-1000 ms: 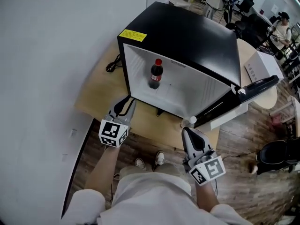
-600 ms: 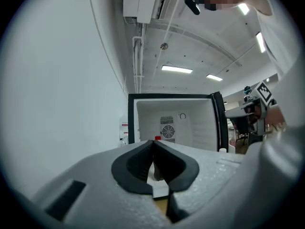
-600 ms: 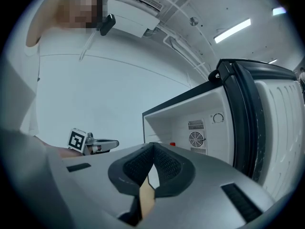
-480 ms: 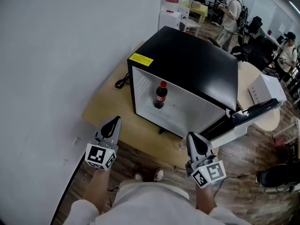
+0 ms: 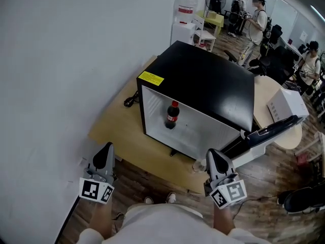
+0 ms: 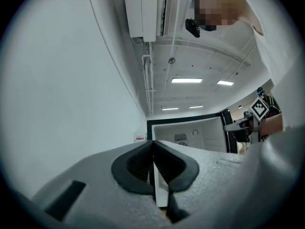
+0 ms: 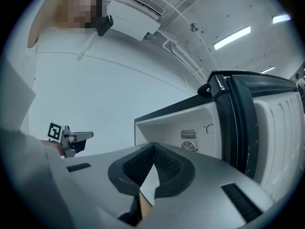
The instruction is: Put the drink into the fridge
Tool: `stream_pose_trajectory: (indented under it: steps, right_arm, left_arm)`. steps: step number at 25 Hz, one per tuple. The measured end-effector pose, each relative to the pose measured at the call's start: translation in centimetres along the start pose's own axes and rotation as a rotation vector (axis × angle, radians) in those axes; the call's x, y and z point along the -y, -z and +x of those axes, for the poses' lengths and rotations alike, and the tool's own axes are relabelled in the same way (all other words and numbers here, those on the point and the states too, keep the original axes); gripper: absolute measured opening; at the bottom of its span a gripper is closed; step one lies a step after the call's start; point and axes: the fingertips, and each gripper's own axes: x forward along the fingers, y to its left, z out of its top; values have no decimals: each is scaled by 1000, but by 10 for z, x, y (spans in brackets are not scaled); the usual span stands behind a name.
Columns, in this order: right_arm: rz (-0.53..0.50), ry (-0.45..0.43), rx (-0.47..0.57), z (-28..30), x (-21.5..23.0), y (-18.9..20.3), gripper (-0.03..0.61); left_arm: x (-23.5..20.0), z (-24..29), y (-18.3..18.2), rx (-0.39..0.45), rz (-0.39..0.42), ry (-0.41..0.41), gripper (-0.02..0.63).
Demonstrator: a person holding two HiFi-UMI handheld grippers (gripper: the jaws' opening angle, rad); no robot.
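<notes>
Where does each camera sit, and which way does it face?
Head view: on the person's head, steeply down at the open fridge holding the cola bottle; both arms, left gripper, right gripper, shoes show.
Left gripper view: on that gripper, along its shut jaws at the fridge; torso and right gripper at right.
Right gripper view: on that gripper, along its shut jaws at the fridge; left gripper at left.
Shared: both gripper views show the fridge's vent grille.
</notes>
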Motion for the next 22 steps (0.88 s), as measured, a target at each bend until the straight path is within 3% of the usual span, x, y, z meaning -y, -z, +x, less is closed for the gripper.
stream_pose_trajectory:
  steps: [9, 17, 22]
  right_arm:
    - [-11, 9, 4, 8, 3, -9, 0]
    - [-27, -17, -2, 15, -2, -16, 0]
    - [59, -5, 5, 14, 9, -11, 0]
  left_arm:
    - [-14, -27, 5, -39, -22, -60, 15]
    - [-9, -19, 0, -29, -22, -49, 15]
    - [3, 1, -8, 10, -40, -27, 15]
